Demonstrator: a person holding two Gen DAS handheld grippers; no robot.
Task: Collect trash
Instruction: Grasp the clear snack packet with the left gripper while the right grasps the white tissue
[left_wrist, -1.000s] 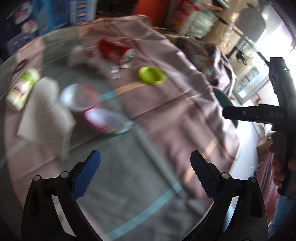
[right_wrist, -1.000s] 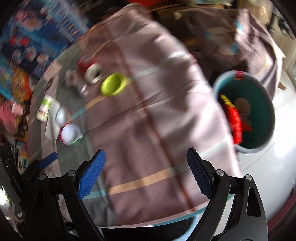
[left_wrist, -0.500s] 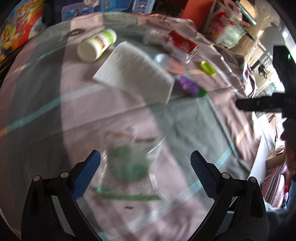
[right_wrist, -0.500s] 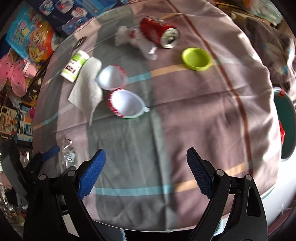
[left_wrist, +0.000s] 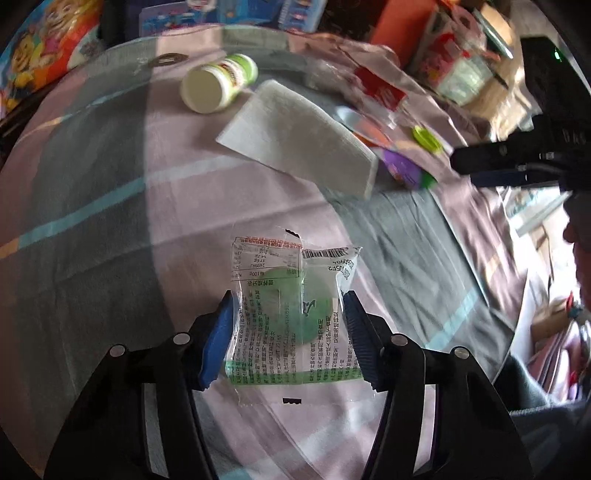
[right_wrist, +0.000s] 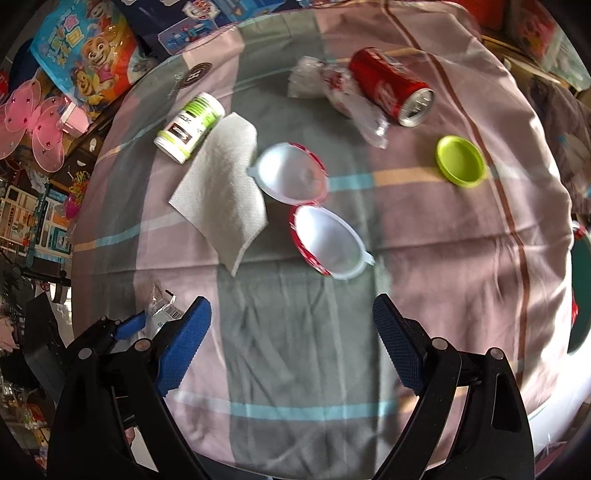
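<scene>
Your left gripper (left_wrist: 288, 332) is closing, its blue fingers (left_wrist: 221, 332) at either edge of the wrapper (left_wrist: 291, 314); whether the pads press it yet you cannot tell. The wrapper lies flat on the desk (left_wrist: 110, 229), long axis running away from you, barcode end far, green strip near. Half a second ago these fingers stood wide with the wrapper blurred between them. Your right gripper (right_wrist: 288, 347) hangs with fingers wide apart over bare cloth, nothing between them, as before. Beyond it two cups (right_wrist: 325, 243) lie on their sides, mouths showing white and empty; left of them a napkin (right_wrist: 221, 192) and a tipped bottle (right_wrist: 190, 127); farther off a can (right_wrist: 391, 86) on its side, mouth pointing right, and a green lid (right_wrist: 460, 160).
</scene>
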